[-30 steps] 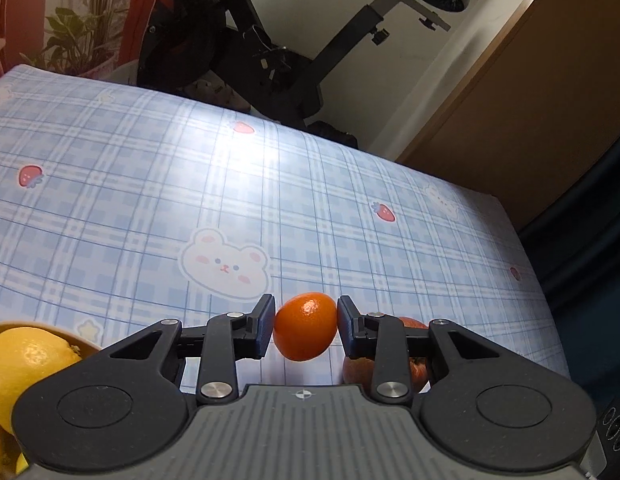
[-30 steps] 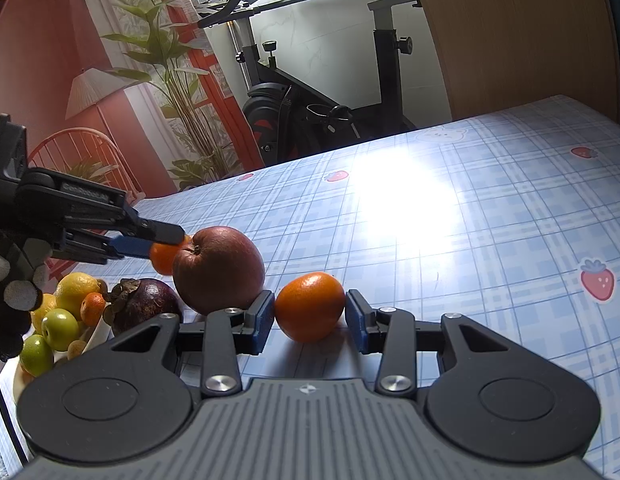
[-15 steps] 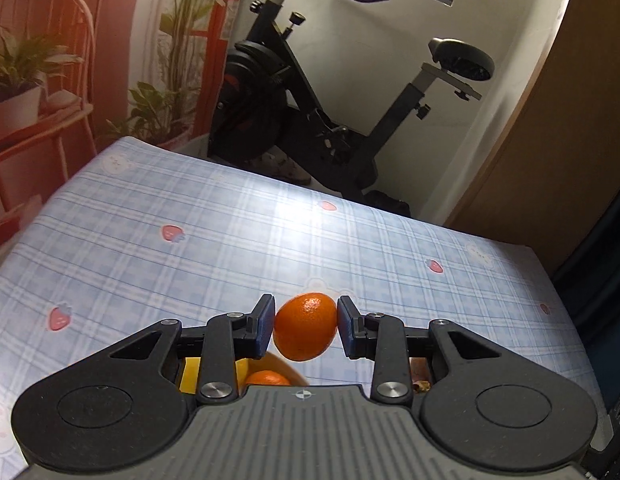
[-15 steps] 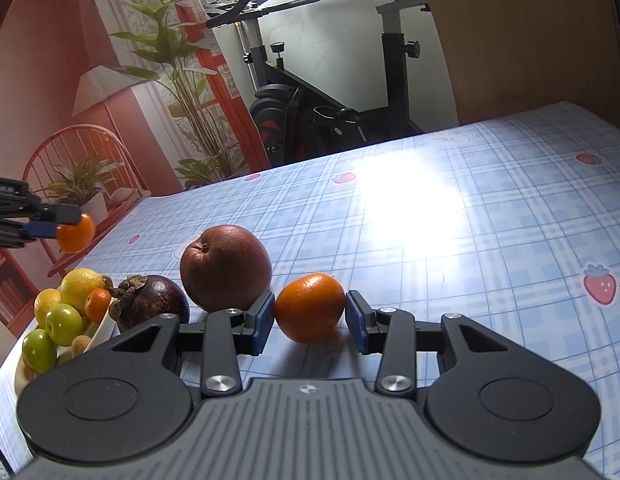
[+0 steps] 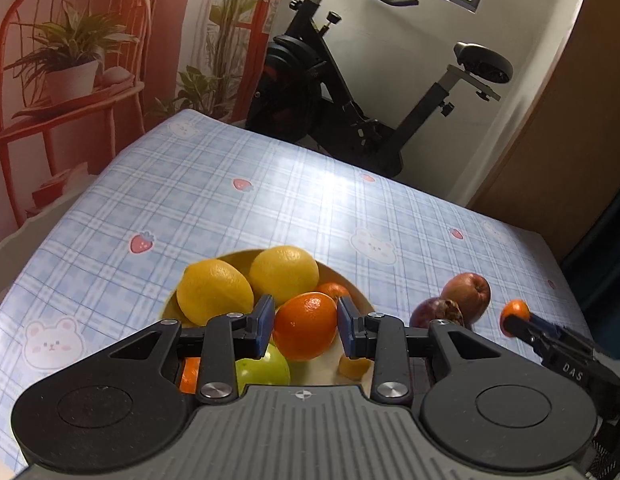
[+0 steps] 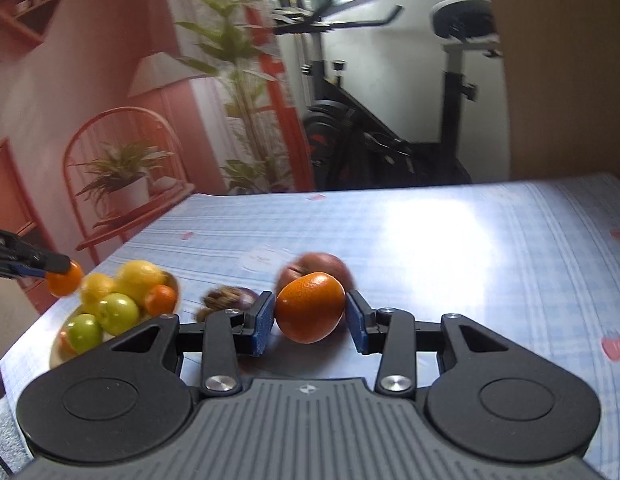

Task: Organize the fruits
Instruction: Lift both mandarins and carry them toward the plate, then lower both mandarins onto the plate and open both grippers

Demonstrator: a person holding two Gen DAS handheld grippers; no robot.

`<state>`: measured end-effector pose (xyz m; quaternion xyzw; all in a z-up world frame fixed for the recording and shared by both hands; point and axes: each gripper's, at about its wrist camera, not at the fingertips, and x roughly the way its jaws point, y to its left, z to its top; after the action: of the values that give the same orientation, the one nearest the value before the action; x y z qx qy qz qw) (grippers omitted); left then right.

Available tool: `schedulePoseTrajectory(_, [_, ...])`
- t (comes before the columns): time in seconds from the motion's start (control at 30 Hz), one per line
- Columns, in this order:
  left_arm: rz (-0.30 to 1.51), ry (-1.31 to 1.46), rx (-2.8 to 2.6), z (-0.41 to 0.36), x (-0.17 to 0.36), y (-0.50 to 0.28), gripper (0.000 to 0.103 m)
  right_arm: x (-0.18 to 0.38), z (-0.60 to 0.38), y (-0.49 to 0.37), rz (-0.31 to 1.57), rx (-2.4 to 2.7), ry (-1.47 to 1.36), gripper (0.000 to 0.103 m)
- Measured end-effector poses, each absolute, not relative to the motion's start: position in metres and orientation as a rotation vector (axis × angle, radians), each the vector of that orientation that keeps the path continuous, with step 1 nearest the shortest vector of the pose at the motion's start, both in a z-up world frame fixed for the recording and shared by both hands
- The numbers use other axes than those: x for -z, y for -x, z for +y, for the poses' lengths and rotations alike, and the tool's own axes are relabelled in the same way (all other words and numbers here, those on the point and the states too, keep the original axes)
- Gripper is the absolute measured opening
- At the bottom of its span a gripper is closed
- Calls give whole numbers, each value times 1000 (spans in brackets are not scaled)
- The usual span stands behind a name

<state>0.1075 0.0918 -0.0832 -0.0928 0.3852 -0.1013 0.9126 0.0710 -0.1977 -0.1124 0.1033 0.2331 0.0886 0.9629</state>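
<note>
- since a second ago the left gripper (image 5: 305, 326) has carried its orange (image 5: 305, 326) from low over the bare tablecloth to above the bowl (image 5: 352, 285), and the right gripper (image 6: 310, 322) has lifted its own orange (image 6: 311, 307) off the table.
- the left gripper is clenched on its orange, blue pads (image 5: 265, 322) pressing both sides.
- just below and ahead of the left fingers the yellow bowl holds two lemons (image 5: 214, 297), a small orange (image 5: 332, 290) and a green apple (image 5: 266, 368).
- to the right of the left gripper a dark mangosteen (image 5: 437, 312) and a red apple (image 5: 468, 294) sit touching on the tablecloth (image 5: 214, 208).
- the right gripper grasps its orange between its pads, held clear of the cloth; the red apple is right behind it, the mangosteen ahead to its left.
- the right view is motion-blurred; the bowl lies far to its left, with the left gripper's orange above the near rim.
- an exercise bike (image 5: 350, 92) stands beyond the table's far edge.
</note>
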Motion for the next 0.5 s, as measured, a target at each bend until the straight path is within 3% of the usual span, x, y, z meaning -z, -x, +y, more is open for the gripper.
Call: schedulePoseTrajectory(0.5, [861, 90, 344, 82, 115, -107, 36, 109, -90, -121, 554, -424, 140, 42])
